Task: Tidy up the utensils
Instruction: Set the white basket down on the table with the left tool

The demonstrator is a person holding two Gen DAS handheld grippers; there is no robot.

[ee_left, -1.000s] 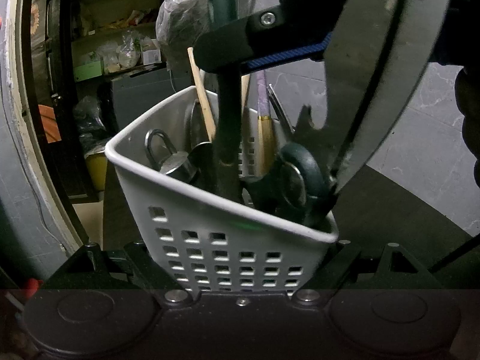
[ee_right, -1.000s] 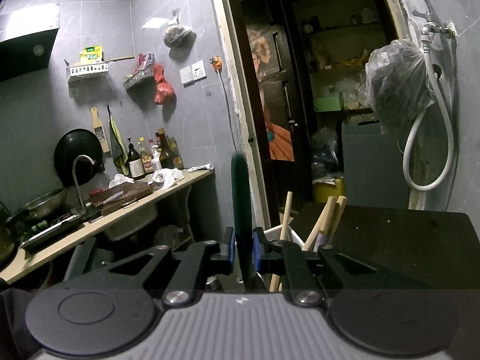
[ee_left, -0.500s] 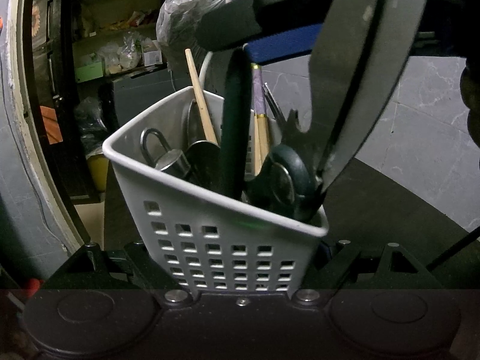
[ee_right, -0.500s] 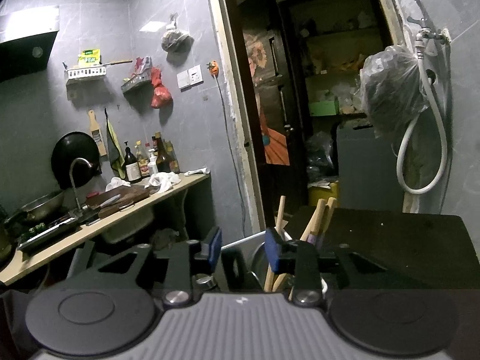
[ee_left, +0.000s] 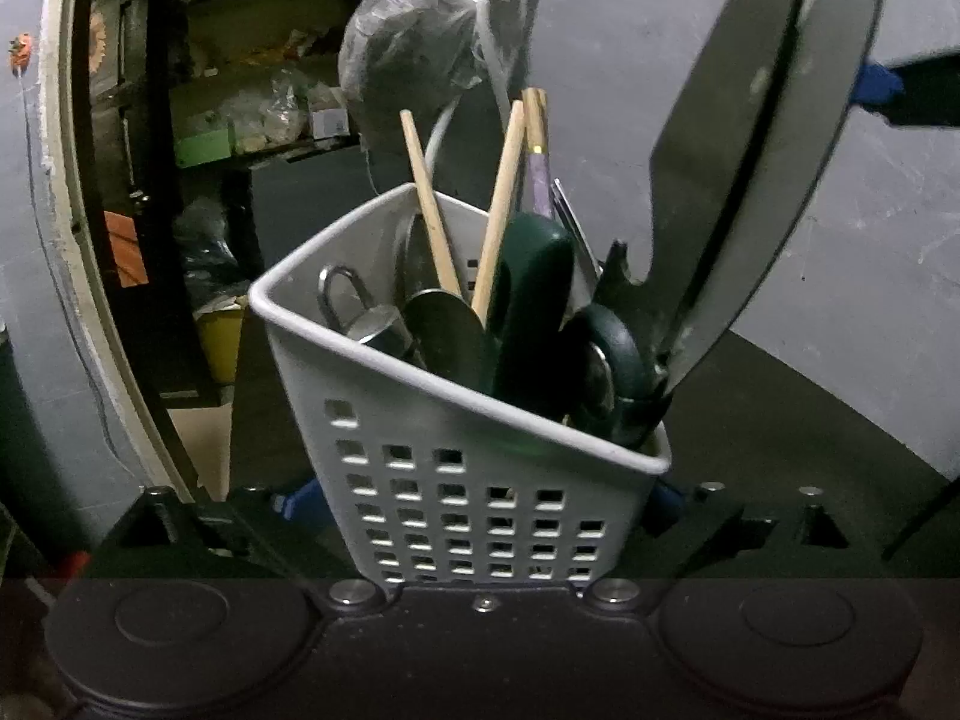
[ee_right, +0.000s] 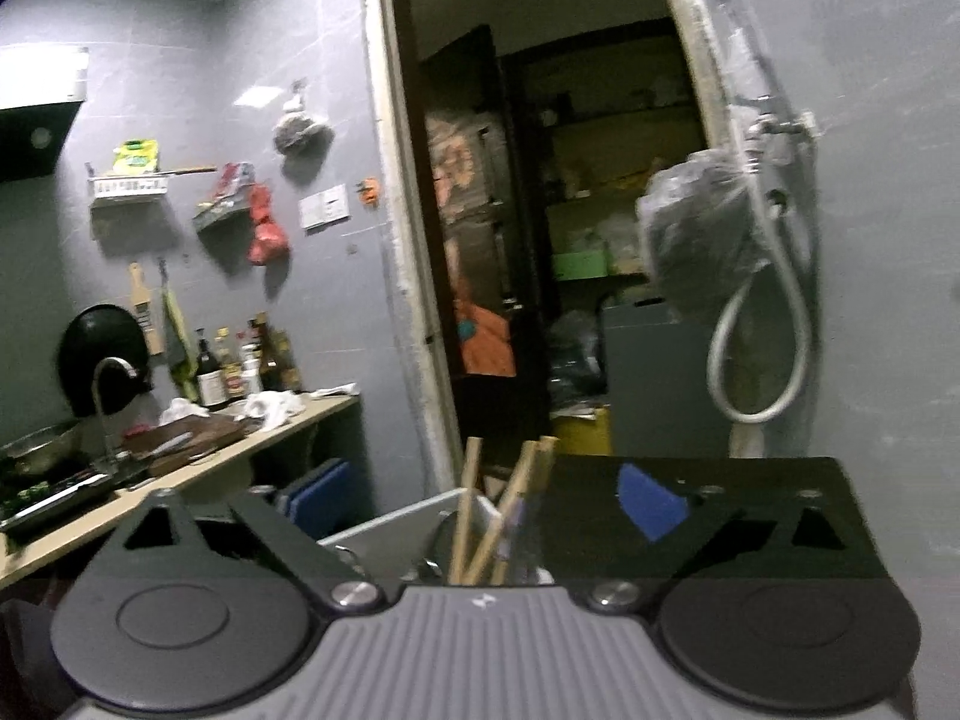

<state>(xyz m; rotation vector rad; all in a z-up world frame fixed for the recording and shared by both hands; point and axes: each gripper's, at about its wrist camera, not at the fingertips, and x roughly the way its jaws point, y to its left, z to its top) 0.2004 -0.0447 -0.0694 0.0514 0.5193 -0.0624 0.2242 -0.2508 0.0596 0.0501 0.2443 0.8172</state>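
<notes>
A white perforated basket (ee_left: 336,450) stands on the dark table, tilted, between the fingers of my left gripper (ee_left: 480,501). Those jaws are opening, with their blue pads just beside the basket's walls. In the basket stand a dark green-handled utensil (ee_left: 534,312), wooden chopsticks (ee_left: 429,198), a metal spoon (ee_left: 444,324) and a broad metal blade (ee_left: 750,150). My right gripper (ee_right: 486,504) hovers above the basket's rim (ee_right: 384,525). Its jaws are opening wide and hold nothing, and only the chopsticks' tips (ee_right: 468,516) show between them. One blue pad (ee_left: 876,84) of it shows at the top right.
The dark tabletop (ee_left: 810,420) stretches right of the basket against a grey tiled wall. A plastic bag (ee_right: 696,240) and a hose hang from a tap behind. An open doorway (ee_right: 540,240) leads to shelves. A cluttered kitchen counter (ee_right: 270,438) runs along the left wall.
My right gripper let go of the green-handled utensil, which dropped into the basket, then opened wide and drew back. The left jaws spread apart beside the basket.
</notes>
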